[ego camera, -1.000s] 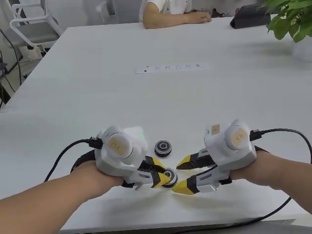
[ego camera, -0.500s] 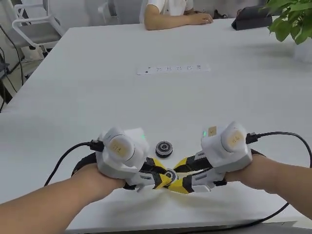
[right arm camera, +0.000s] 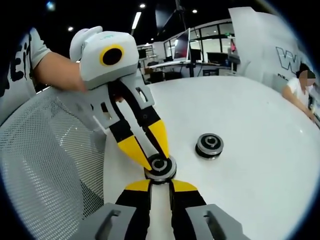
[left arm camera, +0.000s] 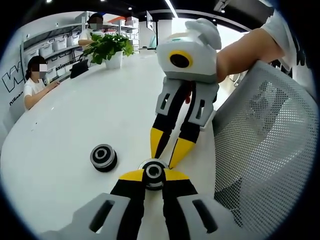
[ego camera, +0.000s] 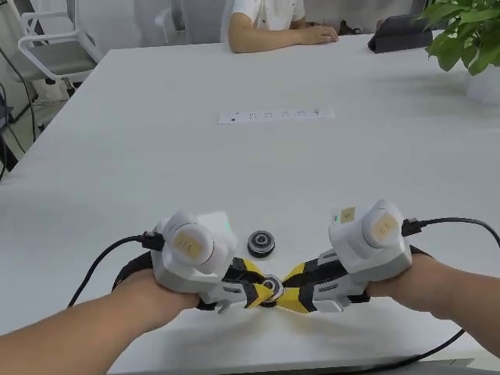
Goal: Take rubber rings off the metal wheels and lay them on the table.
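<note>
wheel (ego camera: 271, 286) is at the near edge of the table (ego camera: 234, 156), between the 2 sets of yellow tips; can't tell if it's resting on the surface or just off it.

Change over the last 1 s: right gripper (ego camera: 289, 291) was wide open and short of the wheel. Now it's closed in, jaws narrow, tips on the side of the rim opposite the left. Left gripper (ego camera: 258, 291) is unchanged, clamped on the wheel.

Meaning: wheel looks braced from both sides. I read it as set up to peel the rubber ring (left arm camera: 153, 162), which is on the wheel, not yet off. Can't confirm the right tips catch the ring alone.

Orientation: wheel lies flat, hub face up, axle roughly vertical. It's a disc with no real long axis. Grippers oppose left-right across its diameter.

2nd wheel (ego camera: 261, 243) sits flat just behind, ring on, untouched.
</note>
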Available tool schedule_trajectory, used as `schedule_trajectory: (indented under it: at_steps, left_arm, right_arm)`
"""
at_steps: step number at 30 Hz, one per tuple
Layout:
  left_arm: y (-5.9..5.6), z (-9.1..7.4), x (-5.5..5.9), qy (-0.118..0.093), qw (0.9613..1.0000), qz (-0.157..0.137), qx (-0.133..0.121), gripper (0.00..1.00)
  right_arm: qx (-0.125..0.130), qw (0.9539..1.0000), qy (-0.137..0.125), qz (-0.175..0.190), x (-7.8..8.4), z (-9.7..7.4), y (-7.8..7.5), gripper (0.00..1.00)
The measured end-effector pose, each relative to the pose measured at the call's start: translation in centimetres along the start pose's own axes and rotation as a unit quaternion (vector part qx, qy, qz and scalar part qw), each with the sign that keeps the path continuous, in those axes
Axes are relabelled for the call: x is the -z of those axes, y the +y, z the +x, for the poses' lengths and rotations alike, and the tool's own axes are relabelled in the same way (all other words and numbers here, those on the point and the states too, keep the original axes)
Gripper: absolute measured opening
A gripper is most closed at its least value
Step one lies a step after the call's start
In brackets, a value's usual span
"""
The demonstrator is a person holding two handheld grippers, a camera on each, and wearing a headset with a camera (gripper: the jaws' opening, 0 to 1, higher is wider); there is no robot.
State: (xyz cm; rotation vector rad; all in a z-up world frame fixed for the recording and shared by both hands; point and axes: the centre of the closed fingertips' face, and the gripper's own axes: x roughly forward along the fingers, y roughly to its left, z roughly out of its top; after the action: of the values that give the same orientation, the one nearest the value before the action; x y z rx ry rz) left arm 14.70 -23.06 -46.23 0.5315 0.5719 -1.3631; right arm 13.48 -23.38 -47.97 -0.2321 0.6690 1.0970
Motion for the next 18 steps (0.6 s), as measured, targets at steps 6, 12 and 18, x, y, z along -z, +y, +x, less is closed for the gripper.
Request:
schedule_trajectory:
  at_steps: [6, 12, 18]
  left_arm:
    - [-0.02, 0.00, 0.02, -0.001, 1.0000, -0.001, -0.002, 0.07]
    - [-0.01, 0.00, 0.06, -0.001, 1.0000, -0.002, -0.004, 0.07]
    - [0.03, -0.05, 0.11, -0.001, 1.0000, -0.004, -0.006, 0.07]
  right_arm:
    - [0.002, 1.0000, 0.001, 0.006, 0.04, -0.04, -0.05, 0.09]
    - [0.003, 0.9999, 0.000, 0.016, 0.09, -0.08, -0.01, 0.05]
    - [0.027, 0.9995, 0.007, 0.015, 0.35, -0.14, -0.79, 0.00]
